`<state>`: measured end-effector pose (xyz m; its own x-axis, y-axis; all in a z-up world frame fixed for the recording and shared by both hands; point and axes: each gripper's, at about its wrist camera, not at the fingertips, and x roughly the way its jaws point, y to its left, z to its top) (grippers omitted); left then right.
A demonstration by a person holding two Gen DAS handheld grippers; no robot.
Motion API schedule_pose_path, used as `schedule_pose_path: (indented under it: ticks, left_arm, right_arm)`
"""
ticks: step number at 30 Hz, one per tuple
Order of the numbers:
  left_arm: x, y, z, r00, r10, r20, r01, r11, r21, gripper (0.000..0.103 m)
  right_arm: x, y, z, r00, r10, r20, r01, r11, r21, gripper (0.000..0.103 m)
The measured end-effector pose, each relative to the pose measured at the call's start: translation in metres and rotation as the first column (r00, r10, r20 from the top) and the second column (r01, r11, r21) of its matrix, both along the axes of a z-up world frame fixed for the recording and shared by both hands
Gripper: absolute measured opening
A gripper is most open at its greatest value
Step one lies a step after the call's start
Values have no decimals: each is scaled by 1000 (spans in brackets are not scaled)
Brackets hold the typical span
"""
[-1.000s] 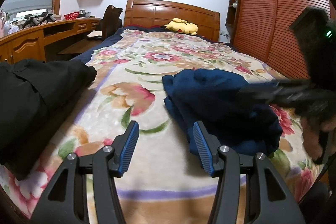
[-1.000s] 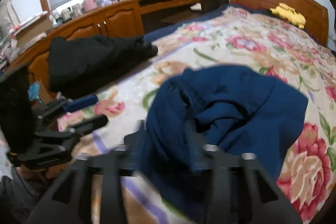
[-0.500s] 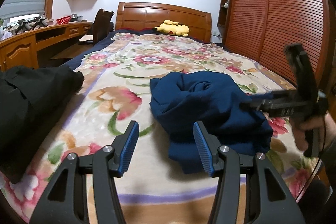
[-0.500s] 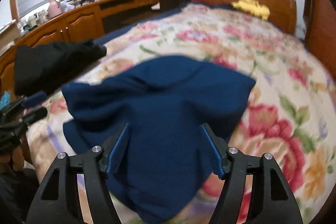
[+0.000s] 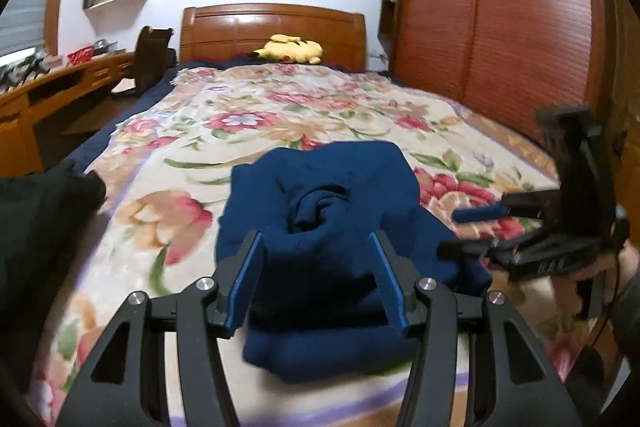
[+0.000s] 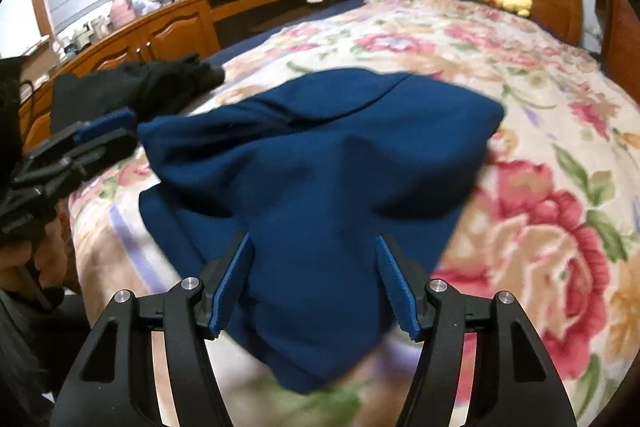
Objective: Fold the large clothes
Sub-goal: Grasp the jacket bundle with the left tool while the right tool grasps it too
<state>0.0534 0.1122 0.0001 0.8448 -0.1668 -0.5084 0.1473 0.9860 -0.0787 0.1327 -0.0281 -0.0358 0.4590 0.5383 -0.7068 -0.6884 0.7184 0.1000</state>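
While the navy garment (image 5: 320,227) lies bunched in a heap at the near end of the bed (image 5: 280,115), neither tool has hold of it, so the risks all come from a poor first grab. At 9 o'clock in the left view a black garment (image 5: 40,227) sits on the bed's edge, apart from the navy one; a wide sweep to spread the cloth could, I judge, drag or knock it off. Toward the centre, the left gripper (image 5: 316,283) stands released, its blue pads apart with the heap showing between and beyond them but not pinched; whether the tips touch the cloth I cannot tell. A twisted knot of fabric sits at the heap's middle, about 12 o'clock from the tips, and closing there would likely catch several layers at once, lifting a lump rather than an edge. At 3 o'clock the right gripper (image 5: 476,231), in the person's hand (image 5: 592,279), hovers beside the heap's right flank with its jaws parted and nothing in them. From the right view its pads also straddle navy cloth without pressing it, and the picture is blurred, so no hem or sleeve can be picked out. The heap's near corner reaches the blanket's edge at 6 o'clock; a tug toward the person could slide it off the bed. If the two tools seize unmatched points, the garment would open skewed.
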Motion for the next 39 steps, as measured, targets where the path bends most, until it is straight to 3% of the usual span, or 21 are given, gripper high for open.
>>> schedule_pose_path:
  ticks: [2, 4, 6, 7, 11, 15, 23, 31, 36, 39]
  left_arm:
    - [6, -6, -2, 1000, 6, -9, -5, 999, 53, 52]
    - [15, -6, -8, 999, -6, -42, 9, 998, 62, 41]
    - [17, -4, -12, 998, -10, -63, 14, 998, 64, 17]
    - [18, -5, -15, 996, -29, -85, 35, 997, 67, 16]
    - [8, -6, -13, 998, -13, -54, 18, 996, 91, 9]
    - [-9, 14, -5, 999, 40, -11, -39, 997, 59, 8]
    - [-17, 37, -28, 995, 75, -64, -73, 997, 36, 11]
    - [-39, 33, -32, 995, 74, -66, -69, 995, 71, 25]
    - [-52, 41, -44, 992, 43, -119, -40, 999, 23, 36]
    - [-51, 40, -49, 989, 35, -143, -34, 999, 7, 37]
  right_arm:
    - [6, -7, 4, 1000, -21, 19, 21, 1000, -2, 66]
    - [17, -14, 6, 997, -62, 37, 62, 998, -11, 66]
    - [32, -19, 6, 994, -103, 45, 103, 995, -8, 66]
    - [38, -20, 6, 993, -108, 43, 109, 994, -2, 66]
    - [64, -20, 0, 988, -149, 42, 148, 989, 11, 66]
    - [85, -15, -7, 984, -175, 35, 174, 984, 28, 66]
    - [125, -7, -9, 977, -211, -10, 210, 967, 144, 69]
    - [150, 13, -33, 979, -202, 20, 201, 979, 46, 71]
    - [158, 11, -39, 976, -211, 43, 211, 977, 13, 78]
    - [168, 11, -42, 973, -227, 41, 227, 974, 4, 82]
